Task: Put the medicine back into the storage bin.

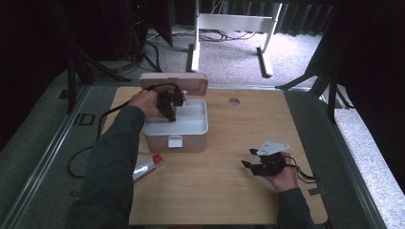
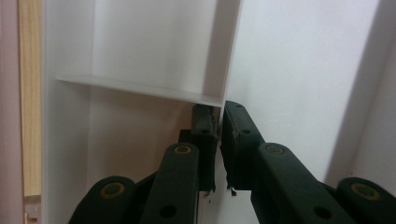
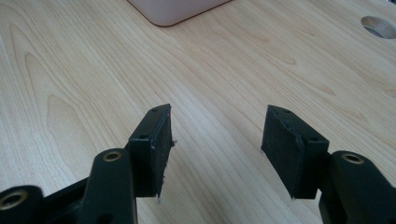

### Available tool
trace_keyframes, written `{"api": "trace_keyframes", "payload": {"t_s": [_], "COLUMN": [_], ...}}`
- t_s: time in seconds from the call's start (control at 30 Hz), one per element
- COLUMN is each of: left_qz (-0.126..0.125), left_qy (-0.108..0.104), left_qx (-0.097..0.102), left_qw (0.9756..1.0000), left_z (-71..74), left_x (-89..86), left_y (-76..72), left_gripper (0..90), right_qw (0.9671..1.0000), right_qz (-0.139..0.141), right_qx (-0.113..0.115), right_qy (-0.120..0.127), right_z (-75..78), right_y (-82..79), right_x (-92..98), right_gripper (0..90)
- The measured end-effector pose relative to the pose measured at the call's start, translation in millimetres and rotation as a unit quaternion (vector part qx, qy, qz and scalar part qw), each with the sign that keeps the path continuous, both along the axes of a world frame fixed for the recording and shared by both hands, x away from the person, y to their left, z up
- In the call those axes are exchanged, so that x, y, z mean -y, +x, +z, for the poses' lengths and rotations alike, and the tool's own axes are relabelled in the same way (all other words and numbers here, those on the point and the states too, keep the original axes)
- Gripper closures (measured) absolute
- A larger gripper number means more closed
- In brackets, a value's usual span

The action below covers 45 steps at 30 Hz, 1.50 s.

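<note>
The wooden table (image 1: pixel 229 157) carries a pink box (image 1: pixel 176 125) with its lid (image 1: pixel 174 80) hinged open toward the far edge. The box sits at the left half of the table, with a small red-and-silver packet (image 1: pixel 148 167) lying just in front of it, partly under the person's left sleeve.

The left gripper (image 1: pixel 168 106) reaches down into the box. In the left gripper view its jaws are closed on a thin white divider wall (image 2: pixel 219 88) of the inner tray (image 2: pixel 140 46); the plastic edge passes between the two pads (image 2: pixel 233 135), which press on it from both sides. The left gripper (image 2: pixel 218 140) thus holds the tray by this partition.

The right gripper (image 1: pixel 253 164) rests near the right front of the table, well apart from the box. Its jaws stand apart with nothing between them, only bare wood below, as the right gripper (image 3: pixel 217 140) view confirms.

Step in hand, by judgement: seizing the inner tray for removal from the box.

Next move, by judgement:
1. Lift the left gripper straight up, keeping the divider square in the pads, since a thin wall may slip or flex.
2. If the box rises with the tray, bring the right gripper over to steady its rim.
</note>
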<state>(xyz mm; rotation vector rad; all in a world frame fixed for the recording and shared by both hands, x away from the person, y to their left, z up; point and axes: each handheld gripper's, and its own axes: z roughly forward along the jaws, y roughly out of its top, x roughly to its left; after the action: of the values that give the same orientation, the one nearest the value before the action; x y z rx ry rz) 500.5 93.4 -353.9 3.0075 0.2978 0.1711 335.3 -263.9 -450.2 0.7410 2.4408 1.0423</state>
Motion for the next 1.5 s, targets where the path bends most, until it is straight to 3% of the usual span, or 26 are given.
{"api": "trace_keyframes", "payload": {"t_s": [0.17, 0.27, 0.8, 1.13, 1.27, 1.5], "left_qz": [-0.01, -0.016, -0.019, -0.033, -0.036, -0.028], "left_qy": [0.003, 0.002, -0.011, -0.019, -0.021, -0.047], "left_qx": [-0.006, -0.027, -0.011, 0.011, 0.003, -0.006], "left_qw": [0.9999, 0.9995, 0.9997, 0.9992, 0.9991, 0.9985], "left_z": [0.3, 0.8, 7.7, 27.6, 37.1, 46.9], "left_x": [-0.2, -0.1, -4.2, -8.5, -12.4, -26.7], "left_y": [0.2, -1.3, -5.5, -11.7, -14.0, -25.3], "left_gripper": [85.9, 88.6, 89.5, 89.5, 89.5, 89.5], "right_qw": [1.0, 1.0, 1.0, 0.9999, 0.9999, 0.9999], "right_qz": [0.0, 0.0, 0.0, 0.002, 0.002, 0.002], "right_qx": [-0.003, -0.003, -0.008, -0.011, -0.011, -0.013], "right_qy": [-0.002, -0.003, -0.004, -0.006, -0.005, -0.006], "right_z": [-1.1, -1.6, -3.0, -4.5, -4.4, -4.8], "right_y": [-0.2, 0.2, -0.3, -0.5, -0.6, -0.7], "right_x": [-0.7, 0.1, -0.3, -1.2, -1.2, -1.5], "right_gripper": [41.9, 42.0, 42.1, 42.1, 42.2, 42.2]}}
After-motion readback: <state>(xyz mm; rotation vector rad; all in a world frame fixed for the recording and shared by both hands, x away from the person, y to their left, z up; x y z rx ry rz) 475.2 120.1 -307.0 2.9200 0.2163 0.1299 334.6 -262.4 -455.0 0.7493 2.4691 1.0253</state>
